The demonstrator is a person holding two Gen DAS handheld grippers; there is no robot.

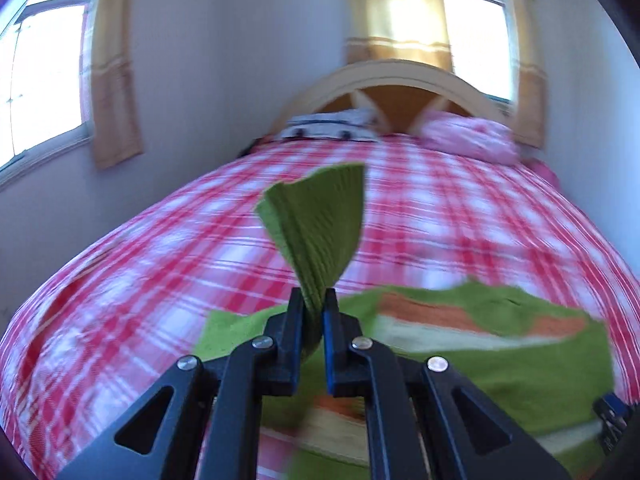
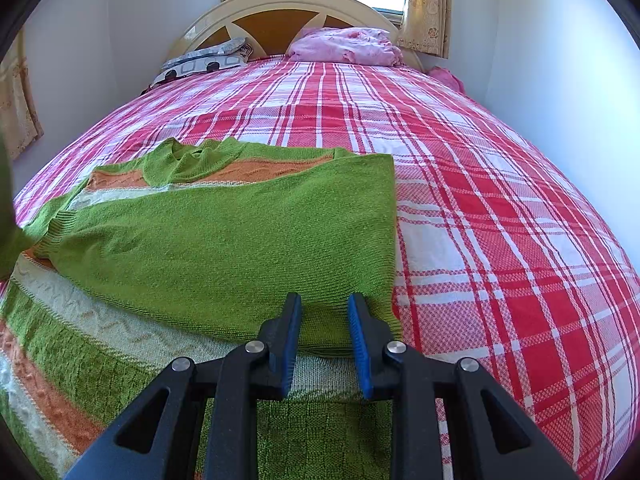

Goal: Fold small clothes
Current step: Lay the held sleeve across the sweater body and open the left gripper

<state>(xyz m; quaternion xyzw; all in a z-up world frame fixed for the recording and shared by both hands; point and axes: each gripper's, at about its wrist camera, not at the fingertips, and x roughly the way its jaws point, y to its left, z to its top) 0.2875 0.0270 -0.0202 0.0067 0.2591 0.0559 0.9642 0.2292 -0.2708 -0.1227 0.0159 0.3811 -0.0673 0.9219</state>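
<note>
A green knitted sweater [image 2: 240, 240] with orange and cream stripes lies on the bed, its right side folded over the body. In the left wrist view my left gripper [image 1: 314, 294] is shut on the ribbed cuff of the sweater's sleeve [image 1: 320, 220]. The cuff fans upward past the fingertips, lifted off the bed, and this view is blurred by motion. The rest of the sweater [image 1: 500, 356] lies below and to the right. My right gripper [image 2: 324, 300] hovers over the folded part near its right edge, its blue pads apart with nothing pinched between them.
The bed has a red and white plaid cover [image 2: 480, 200]. At its head are a curved headboard [image 2: 280, 0], a patterned pillow [image 2: 204, 62] and a pink bundle [image 2: 344, 46]. White walls run close along both sides, and curtained windows stand behind the headboard.
</note>
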